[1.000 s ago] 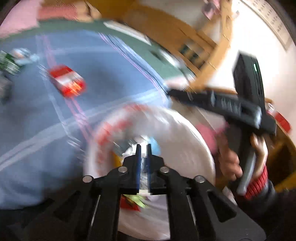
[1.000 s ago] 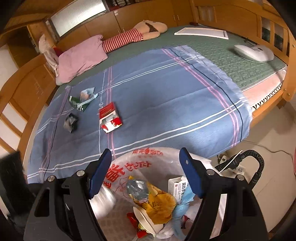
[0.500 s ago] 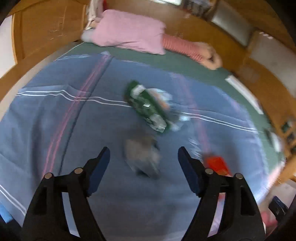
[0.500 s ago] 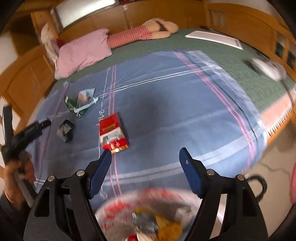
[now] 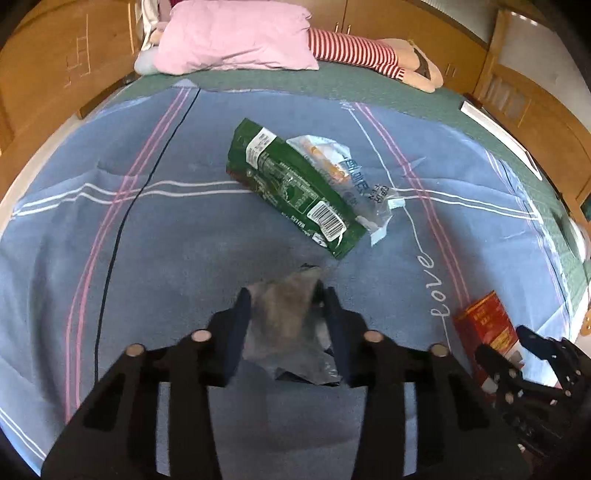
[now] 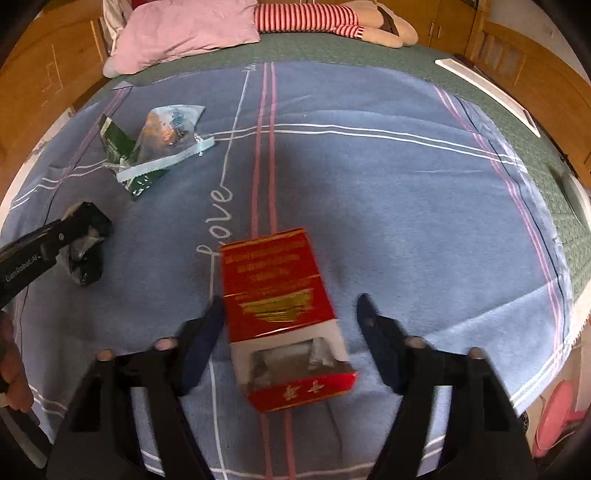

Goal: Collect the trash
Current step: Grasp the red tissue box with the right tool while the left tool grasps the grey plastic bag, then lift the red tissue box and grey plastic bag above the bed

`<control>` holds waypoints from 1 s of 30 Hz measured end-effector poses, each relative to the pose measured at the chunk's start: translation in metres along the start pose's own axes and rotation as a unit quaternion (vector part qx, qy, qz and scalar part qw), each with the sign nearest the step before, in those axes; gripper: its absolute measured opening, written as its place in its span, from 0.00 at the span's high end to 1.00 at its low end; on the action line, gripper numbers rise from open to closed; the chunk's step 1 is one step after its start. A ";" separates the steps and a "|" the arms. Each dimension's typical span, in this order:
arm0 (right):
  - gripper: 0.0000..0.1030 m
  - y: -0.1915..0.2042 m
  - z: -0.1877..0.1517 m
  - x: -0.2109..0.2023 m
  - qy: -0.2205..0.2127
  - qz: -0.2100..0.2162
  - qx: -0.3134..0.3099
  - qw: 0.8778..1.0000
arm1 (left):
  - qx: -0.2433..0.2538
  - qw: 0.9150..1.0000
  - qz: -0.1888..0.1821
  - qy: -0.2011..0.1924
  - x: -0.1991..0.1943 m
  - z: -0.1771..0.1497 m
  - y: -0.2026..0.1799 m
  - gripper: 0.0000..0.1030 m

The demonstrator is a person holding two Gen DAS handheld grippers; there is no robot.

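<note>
- Two hand-held grippers work over a bed spread with a soft blue blanket [image 5: 184, 258], striped pink and white.
- Left hand-held gripper [image 5: 286, 306]: jaws narrowed around a crumpled grey-silver wrapper [image 5: 288, 325], both pads touching it.
- Right hand-held gripper [image 6: 291, 317]: jaws wide apart, flanking a flat red cardboard box [image 6: 284, 306] without touching it.
- Left view alone shows the barcode on the glossy green bag [image 5: 291, 188] and a clear plastic wrapper [image 5: 351, 177] overlapping it.
- Right view alone shows the box's open end and the blanket's edge at right.
- Pink pillow [image 6: 184, 29] lies well apart, at the headboard.
</note>
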State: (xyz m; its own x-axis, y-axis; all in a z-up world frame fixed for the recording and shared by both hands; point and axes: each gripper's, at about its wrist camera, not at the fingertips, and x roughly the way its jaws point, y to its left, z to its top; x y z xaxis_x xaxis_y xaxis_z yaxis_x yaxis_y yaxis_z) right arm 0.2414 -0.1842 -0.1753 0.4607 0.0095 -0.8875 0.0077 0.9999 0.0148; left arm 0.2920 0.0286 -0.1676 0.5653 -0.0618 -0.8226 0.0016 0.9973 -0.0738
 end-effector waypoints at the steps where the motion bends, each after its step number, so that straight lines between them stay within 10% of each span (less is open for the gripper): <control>1: 0.43 0.001 -0.001 -0.001 -0.001 -0.002 -0.003 1.000 | -0.004 1.000 -0.005 -0.001 -0.003 -0.001 -0.001 0.65; 12: 0.44 -0.010 -0.041 -0.102 -0.098 0.030 0.005 0.995 | -0.015 0.986 0.042 -0.162 -0.125 -0.069 -0.018 0.68; 30: 0.44 -0.029 -0.090 -0.161 -0.117 -0.002 0.035 0.993 | 0.032 0.982 0.045 -0.182 -0.149 -0.111 -0.032 0.67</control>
State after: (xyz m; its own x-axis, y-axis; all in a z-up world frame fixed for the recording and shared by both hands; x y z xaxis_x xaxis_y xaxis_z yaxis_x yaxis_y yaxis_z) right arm 0.0872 -0.2137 -0.0744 0.6536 -0.0056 -0.7568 0.0682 0.9963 0.0516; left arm 0.1164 0.0017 -0.1051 0.8227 0.0329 -0.5675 -0.0164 0.9993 0.0341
